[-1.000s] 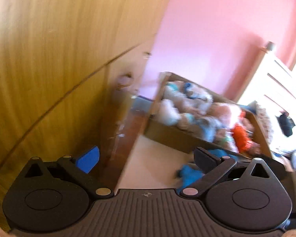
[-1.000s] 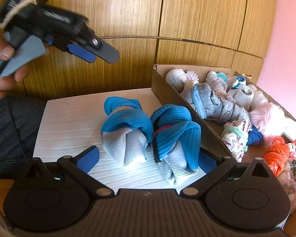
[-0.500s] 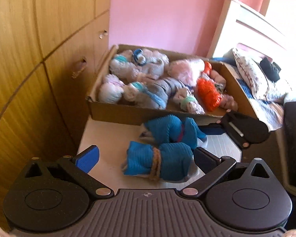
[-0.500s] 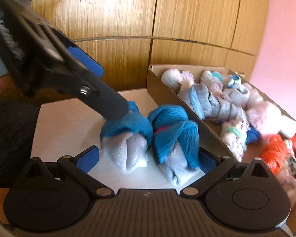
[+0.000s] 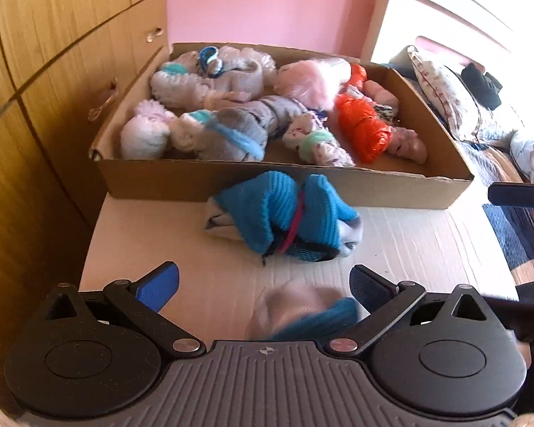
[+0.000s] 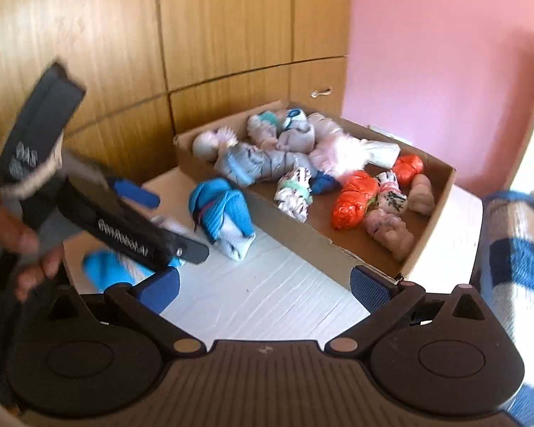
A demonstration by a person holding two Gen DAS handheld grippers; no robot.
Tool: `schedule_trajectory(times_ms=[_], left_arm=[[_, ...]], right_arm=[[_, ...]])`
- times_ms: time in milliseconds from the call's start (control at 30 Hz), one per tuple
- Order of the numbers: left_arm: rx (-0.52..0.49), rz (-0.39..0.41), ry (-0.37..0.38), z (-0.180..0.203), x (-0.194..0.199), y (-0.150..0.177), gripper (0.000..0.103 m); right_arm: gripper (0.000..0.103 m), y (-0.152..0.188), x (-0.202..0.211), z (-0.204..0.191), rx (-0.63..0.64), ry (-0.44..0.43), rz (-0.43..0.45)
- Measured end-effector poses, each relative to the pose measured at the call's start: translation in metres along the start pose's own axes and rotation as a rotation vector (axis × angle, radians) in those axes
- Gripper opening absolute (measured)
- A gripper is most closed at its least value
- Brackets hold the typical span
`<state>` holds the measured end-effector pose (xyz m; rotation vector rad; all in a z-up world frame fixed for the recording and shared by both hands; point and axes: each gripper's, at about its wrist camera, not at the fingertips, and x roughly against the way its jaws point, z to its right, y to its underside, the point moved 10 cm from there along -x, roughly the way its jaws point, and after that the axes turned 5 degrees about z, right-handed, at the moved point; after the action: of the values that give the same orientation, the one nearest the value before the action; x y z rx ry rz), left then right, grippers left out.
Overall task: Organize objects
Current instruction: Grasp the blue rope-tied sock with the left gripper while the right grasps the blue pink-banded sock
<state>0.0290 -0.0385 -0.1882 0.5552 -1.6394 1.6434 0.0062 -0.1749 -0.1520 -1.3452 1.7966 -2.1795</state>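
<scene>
Two blue-and-grey sock bundles lie on the white table [image 5: 153,235]. The far bundle [image 5: 284,220] [image 6: 224,210] rests just in front of the cardboard box [image 5: 267,181] [image 6: 302,245], which holds several rolled sock bundles. The near bundle [image 5: 302,315] [image 6: 106,272] is blurred and sits low between the fingers of my left gripper [image 5: 263,284] [image 6: 176,226]; its jaws are wide apart and not touching it. My right gripper [image 6: 265,286] is open over bare table, with both bundles to its left. One of its fingers [image 5: 516,195] shows at the right edge of the left wrist view.
Wooden cupboard doors [image 6: 195,35] stand behind the table and a pink wall [image 6: 427,71] behind the box. A bed with a pillow [image 5: 441,96] and a checked blanket [image 6: 516,249] lies to the right. A hand [image 6: 21,242] holds the left gripper.
My left gripper swung from facing the cupboard down over the near blue bundle. My right gripper pulled back and turned right, so the bundles are no longer between its fingers.
</scene>
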Motion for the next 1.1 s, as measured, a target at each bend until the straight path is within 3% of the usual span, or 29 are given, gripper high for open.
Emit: schedule_trajectory(times_ms=[300,500,767,833,967,1100], left_arm=[[0.129,0.075,0.01,-0.024,0.041,-0.002,0.102],[0.199,0.025,-0.025,-0.017,0.066,0.016,0.102],[0.217,-0.037,-0.068,0.003,0.044,0.048,0.102],[0.203,-0.029,-0.074,0.002,0.042,0.048,0.095],[0.164,-0.017,-0.096,-0.003,0.045,0.045,0.07],[0.137,-0.004,-0.088,-0.008,0.046,0.044,0.066]], right_arm=[[0.102,-0.001,-0.003,-0.003,-0.026,0.019,0.005],[0.102,-0.006,-0.002,0.013,-0.11,0.037,0.02],[0.102,-0.03,-0.017,0.002,-0.087,-0.026,0.039],[0.101,-0.035,-0.026,-0.005,-0.082,-0.057,0.028],[0.095,-0.041,-0.044,-0.02,-0.055,-0.108,0.001],[0.084,-0.042,-0.065,-0.028,-0.069,-0.122,-0.035]])
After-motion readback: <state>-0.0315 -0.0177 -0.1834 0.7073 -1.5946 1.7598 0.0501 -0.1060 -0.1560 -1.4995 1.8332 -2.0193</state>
